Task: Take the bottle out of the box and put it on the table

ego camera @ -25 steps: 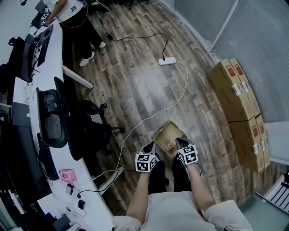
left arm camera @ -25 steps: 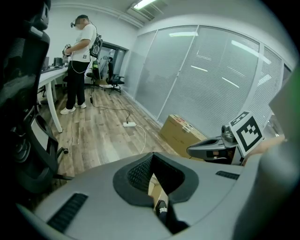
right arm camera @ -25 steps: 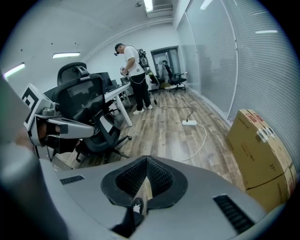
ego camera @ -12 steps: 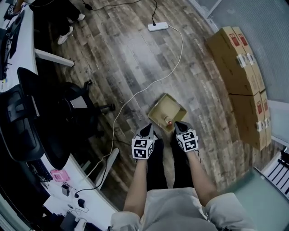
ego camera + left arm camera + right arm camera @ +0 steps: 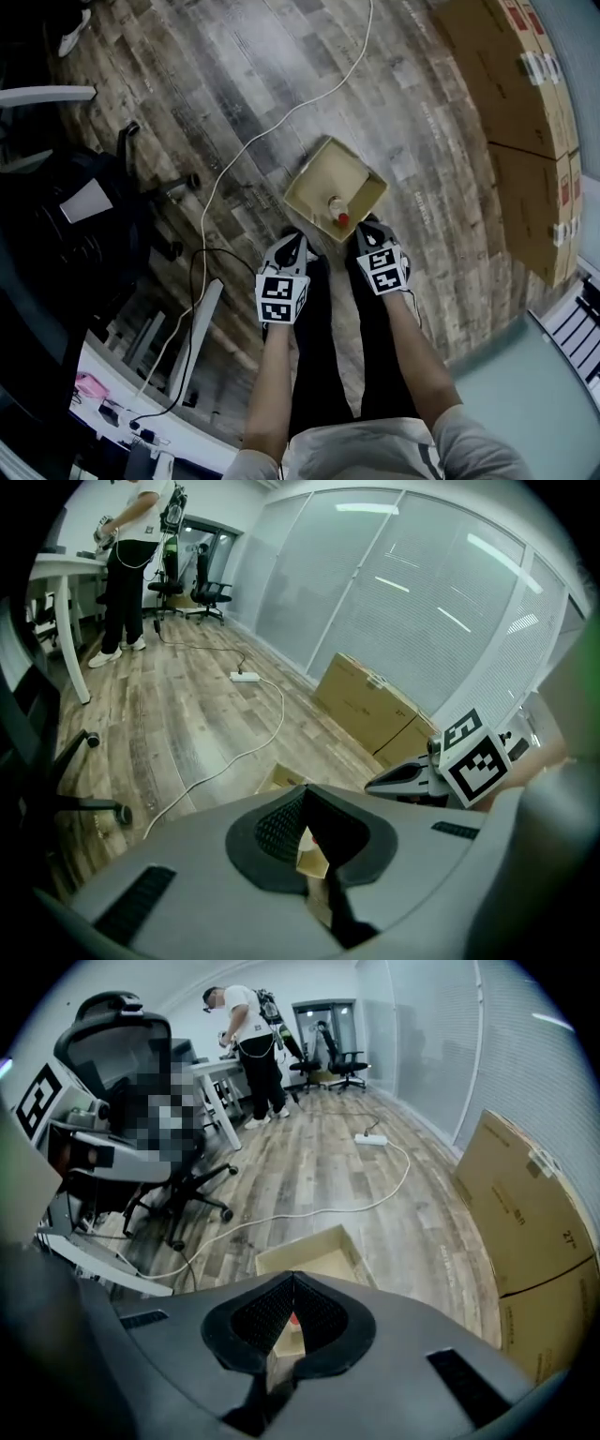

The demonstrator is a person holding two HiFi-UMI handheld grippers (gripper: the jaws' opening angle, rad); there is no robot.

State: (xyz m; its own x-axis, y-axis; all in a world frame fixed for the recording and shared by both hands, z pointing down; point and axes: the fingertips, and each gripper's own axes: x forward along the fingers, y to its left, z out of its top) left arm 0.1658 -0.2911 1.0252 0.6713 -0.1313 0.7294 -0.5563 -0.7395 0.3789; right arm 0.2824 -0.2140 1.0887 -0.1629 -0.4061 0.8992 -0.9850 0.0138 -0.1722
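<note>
An open tan cardboard box (image 5: 361, 178) sits on the wood floor just ahead of the person's legs. A bottle (image 5: 335, 208) with a red cap lies inside it at the near wall. My left gripper (image 5: 292, 238) hangs above the floor by the box's near left corner, jaws shut and empty. My right gripper (image 5: 367, 226) is over the box's near right edge, beside the bottle, also shut with nothing in it. The left gripper view shows its closed tips (image 5: 305, 794) with a strip of box (image 5: 278, 779) past them. Beyond the right gripper's tips (image 5: 292, 1283) lies the box (image 5: 314, 1256).
Large stacked cartons (image 5: 530, 122) stand at the right. A white cable (image 5: 272, 127) crosses the floor to a power strip (image 5: 373, 1138). A black office chair (image 5: 84, 211) and a white desk (image 5: 141, 412) stand at the left. A person (image 5: 246, 1044) stands at a far desk.
Both grippers have sunk toward the box, and the head has tipped down and closer. The box and bottle now look larger and sit just ahead of the jaws.
</note>
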